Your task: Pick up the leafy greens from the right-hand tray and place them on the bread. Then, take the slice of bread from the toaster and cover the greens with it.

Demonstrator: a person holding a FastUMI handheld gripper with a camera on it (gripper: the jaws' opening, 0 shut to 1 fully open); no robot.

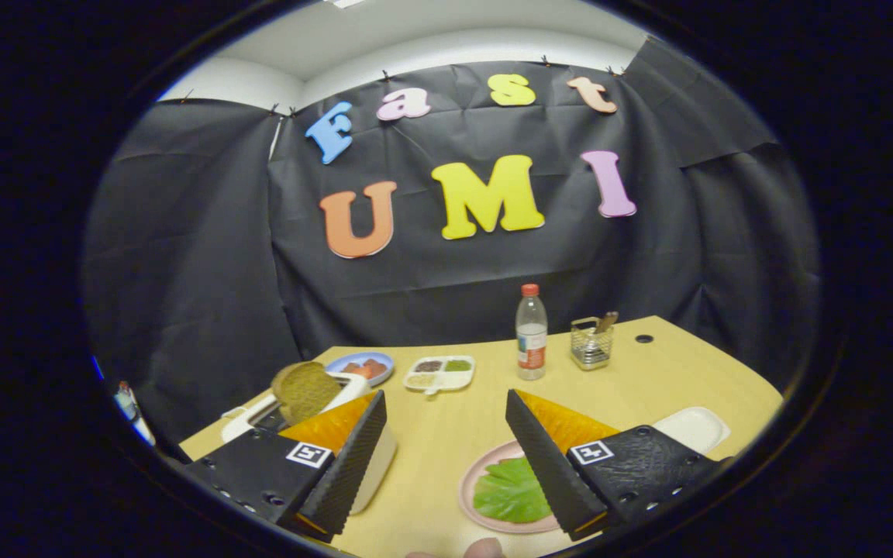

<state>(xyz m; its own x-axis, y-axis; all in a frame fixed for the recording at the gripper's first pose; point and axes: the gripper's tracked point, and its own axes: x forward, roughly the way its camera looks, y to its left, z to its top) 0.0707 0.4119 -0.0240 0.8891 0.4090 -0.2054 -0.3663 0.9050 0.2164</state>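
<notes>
Gripper view is looking out over the pale wooden desk (446, 442), the biggest thing here, spreading ahead of the fingers. The hand-held gripper (443, 430) is hovering above it with its fingers standing wide apart, nothing between them. The white toaster (260, 415) is sitting just behind the left finger, and the brown slice of bread (305, 390) is poking up out of its slot. Beneath the right finger the pink plate (477, 480) is carrying the leafy greens (510, 490), lying flat and partly hidden by that finger. A white tray (693, 426) is peeking out just beyond the right finger. Farther back, a blue plate (361, 366) with reddish food, a white divided dish (440, 373), a clear bottle (531, 332) with a red cap, and a small wire basket (591, 343) are lining up across the desk. A fingertip (484, 549) is showing below the fingers.
</notes>
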